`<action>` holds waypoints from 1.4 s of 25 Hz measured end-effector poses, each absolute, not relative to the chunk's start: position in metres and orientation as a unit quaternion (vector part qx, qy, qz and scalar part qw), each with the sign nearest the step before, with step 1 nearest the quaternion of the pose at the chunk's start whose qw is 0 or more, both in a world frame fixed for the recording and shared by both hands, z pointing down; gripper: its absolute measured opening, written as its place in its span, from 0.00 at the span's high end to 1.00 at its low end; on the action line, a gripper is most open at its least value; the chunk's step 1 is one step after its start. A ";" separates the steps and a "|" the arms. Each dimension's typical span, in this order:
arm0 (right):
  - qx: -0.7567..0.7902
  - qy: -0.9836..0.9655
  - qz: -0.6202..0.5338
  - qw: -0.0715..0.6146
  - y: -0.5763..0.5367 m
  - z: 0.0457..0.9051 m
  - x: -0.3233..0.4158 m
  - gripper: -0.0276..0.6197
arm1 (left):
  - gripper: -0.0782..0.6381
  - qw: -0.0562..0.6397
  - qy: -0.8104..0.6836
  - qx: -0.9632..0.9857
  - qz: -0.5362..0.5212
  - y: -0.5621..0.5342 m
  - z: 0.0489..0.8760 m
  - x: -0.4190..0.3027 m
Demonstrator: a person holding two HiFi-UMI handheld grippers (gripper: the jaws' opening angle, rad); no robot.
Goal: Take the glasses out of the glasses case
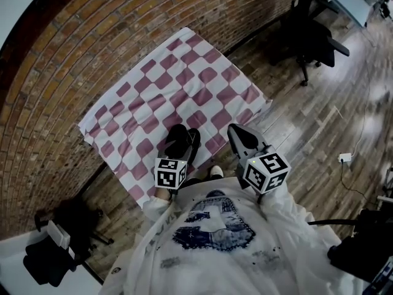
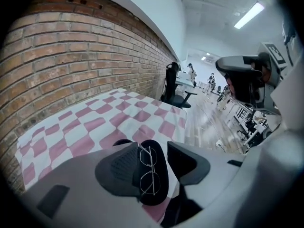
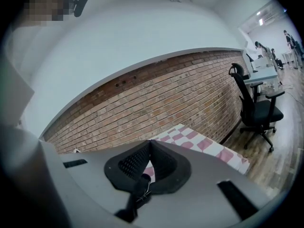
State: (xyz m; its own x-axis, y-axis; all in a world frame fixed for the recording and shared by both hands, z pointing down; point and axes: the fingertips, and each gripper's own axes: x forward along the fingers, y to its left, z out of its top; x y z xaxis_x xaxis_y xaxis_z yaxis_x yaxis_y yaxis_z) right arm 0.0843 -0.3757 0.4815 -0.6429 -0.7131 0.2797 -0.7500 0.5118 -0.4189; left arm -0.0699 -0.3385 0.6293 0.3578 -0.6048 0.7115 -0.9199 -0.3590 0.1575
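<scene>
A black glasses case (image 2: pixel 154 189) lies open on the pink-and-white checked cloth (image 1: pixel 184 85), close to the table's near edge. Thin wire-framed glasses (image 2: pixel 146 167) rest in it. My left gripper (image 2: pixel 153 148) points down at the case with its jaws wide apart, one on each side of the case, and the pads do not press on it. In the head view that gripper (image 1: pixel 183 135) covers most of the case. My right gripper (image 1: pixel 235 129) hangs to the right of it over the cloth's edge; in its own view it (image 3: pixel 150 144) is shut with nothing between the pads.
A brick wall (image 1: pixel 73 54) runs along the far side of the table. A black office chair (image 1: pixel 307 42) stands on the wooden floor to the right. Dark bags (image 1: pixel 61 238) sit on the floor at the lower left. A white plug block (image 1: pixel 345 157) lies on the floor.
</scene>
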 end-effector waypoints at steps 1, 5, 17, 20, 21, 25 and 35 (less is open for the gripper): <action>0.422 -0.868 0.259 0.035 -0.376 0.482 0.086 0.94 | 0.61 0.286 -0.485 0.776 0.284 -0.339 0.634 -0.067; 0.428 -0.865 0.261 0.033 -0.379 0.483 0.092 0.94 | 0.61 0.289 -0.471 0.773 0.311 -0.341 0.653 -0.062; 0.441 -0.856 0.268 0.032 -0.384 0.488 0.105 0.94 | 0.61 0.310 -0.439 0.756 0.373 -0.339 0.706 -0.058; 0.443 -0.855 0.267 0.033 -0.384 0.488 0.107 0.94 | 0.61 0.318 -0.434 0.753 0.380 -0.338 0.713 -0.059; 0.444 -0.855 0.266 0.033 -0.384 0.487 0.107 0.94 | 0.61 0.318 -0.433 0.752 0.383 -0.338 0.715 -0.060; 0.446 -0.854 0.266 0.033 -0.384 0.488 0.109 0.94 | 0.63 0.315 -0.425 0.750 0.397 -0.337 0.722 -0.060; 0.440 -0.858 0.264 0.036 -0.384 0.488 0.105 0.94 | 0.69 0.293 -0.417 0.750 0.422 -0.339 0.737 -0.058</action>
State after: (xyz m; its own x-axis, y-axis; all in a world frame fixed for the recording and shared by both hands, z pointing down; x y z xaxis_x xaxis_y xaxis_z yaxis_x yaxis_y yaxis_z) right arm 0.1050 -0.3838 0.4880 -0.6105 -0.7352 0.2944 -0.7735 0.4737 -0.4211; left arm -0.0585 -0.3388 0.7370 0.2971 -0.3776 0.8770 -0.8724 -0.4806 0.0886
